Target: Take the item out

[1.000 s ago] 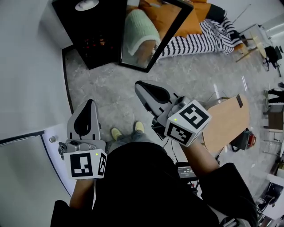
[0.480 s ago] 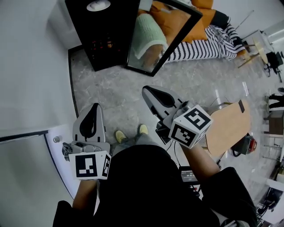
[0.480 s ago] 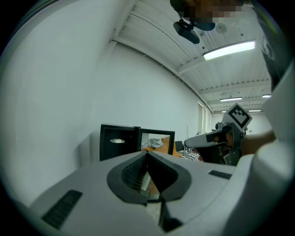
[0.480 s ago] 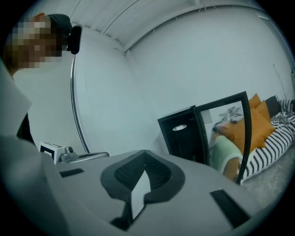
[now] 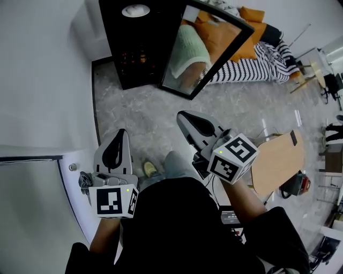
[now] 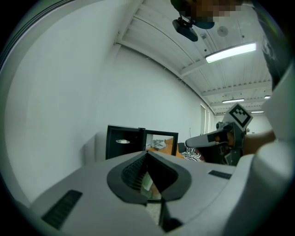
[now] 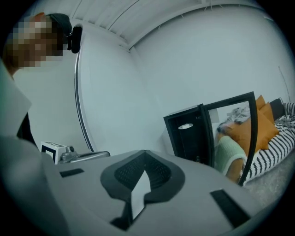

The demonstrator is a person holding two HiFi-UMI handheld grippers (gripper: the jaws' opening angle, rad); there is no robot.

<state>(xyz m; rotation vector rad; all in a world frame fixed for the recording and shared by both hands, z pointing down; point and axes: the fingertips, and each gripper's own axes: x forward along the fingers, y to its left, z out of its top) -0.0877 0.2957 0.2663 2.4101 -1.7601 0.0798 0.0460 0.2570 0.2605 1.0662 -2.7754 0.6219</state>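
Item: judged to be sitting inside the tall black cabinet [image 5: 134, 48]. A pale round dish-like shape [image 5: 135, 10] is showing near its top and small dark reddish things [image 5: 134, 56] are sitting on a lower shelf. Which of them is meant cannot be told.
Cabinet: standing against the white wall on the grey marbled floor [image 5: 144, 112], well apart from both grippers.
Door: the black-framed glass door [image 5: 206, 48] is hanging open to the right, mirroring orange and pale green fabric.
Risk: the open door's edge is standing on the right gripper's side, so a wide swing could knock it. Jaws arriving closed would likely push the item deeper rather than grasp it. The dark interior is also making a wrong pick likely.
Left gripper [image 5: 121, 134]: jaws are meeting at the tips, holding nothing and touching nothing, pointing roughly level towards the cabinet.
Right gripper [image 5: 183, 115]: jaws are fully together, carrying nothing, aiming at the cabinet opening.
Stage: judged as the approach, with the reach not yet begun.
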